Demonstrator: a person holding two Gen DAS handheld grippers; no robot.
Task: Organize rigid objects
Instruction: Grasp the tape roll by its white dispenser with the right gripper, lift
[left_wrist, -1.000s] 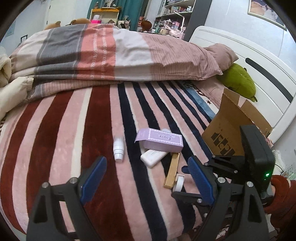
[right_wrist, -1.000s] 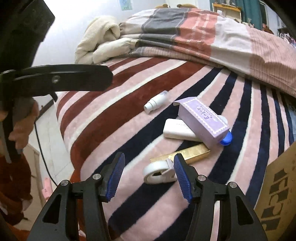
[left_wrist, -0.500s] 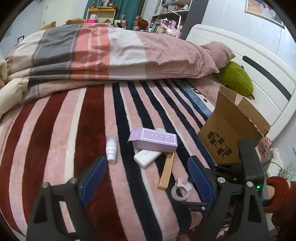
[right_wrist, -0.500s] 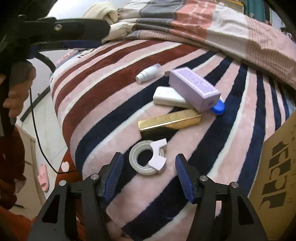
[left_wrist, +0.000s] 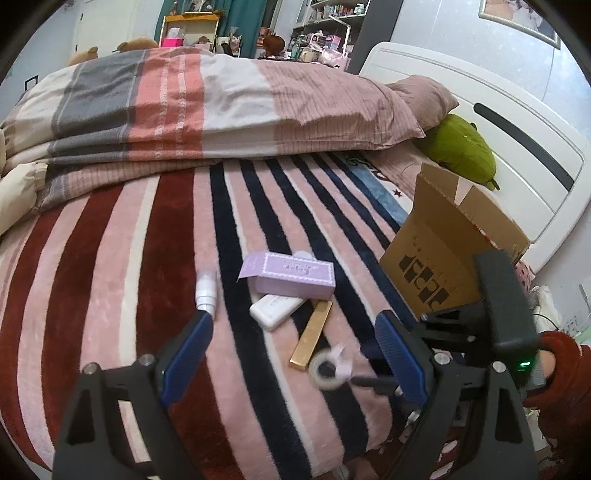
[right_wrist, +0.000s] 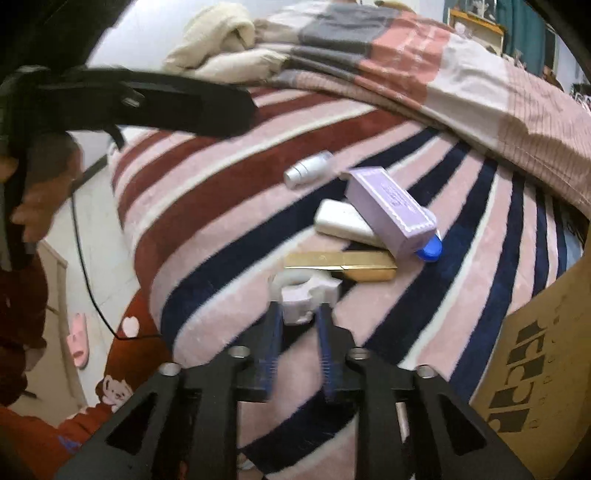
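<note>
Now, tape dispenser: the small white tape dispenser (right_wrist: 301, 295) is at the near edge of the bed (right_wrist: 207, 221), just in front of the gold bar (right_wrist: 341, 265).
Right tool: the right tool (right_wrist: 297, 325) is narrow, its blue pads pressing the plastic holder of the dispenser from both sides; whether the roll is lifted off the blanket or not, I cannot tell, because the picture is blurred.
Left tool: the left tool (left_wrist: 291, 354) is wide and holds nothing; it hangs over the near edge of the bed.
Other things: the purple box (left_wrist: 291, 275) lies on the white case (left_wrist: 275, 310), a blue cap (right_wrist: 428, 249) shows under it, and the small white bottle (left_wrist: 206, 288) lies apart, toward the left.
Destination, as I judge: the open cardboard box (left_wrist: 436, 258) at the right edge of the bed.
Risk: the grip is only on the small holder, so the roll may turn or slip out.
Risk: a low movement may push the gold bar, and the soft blanket gives no firm support.
</note>
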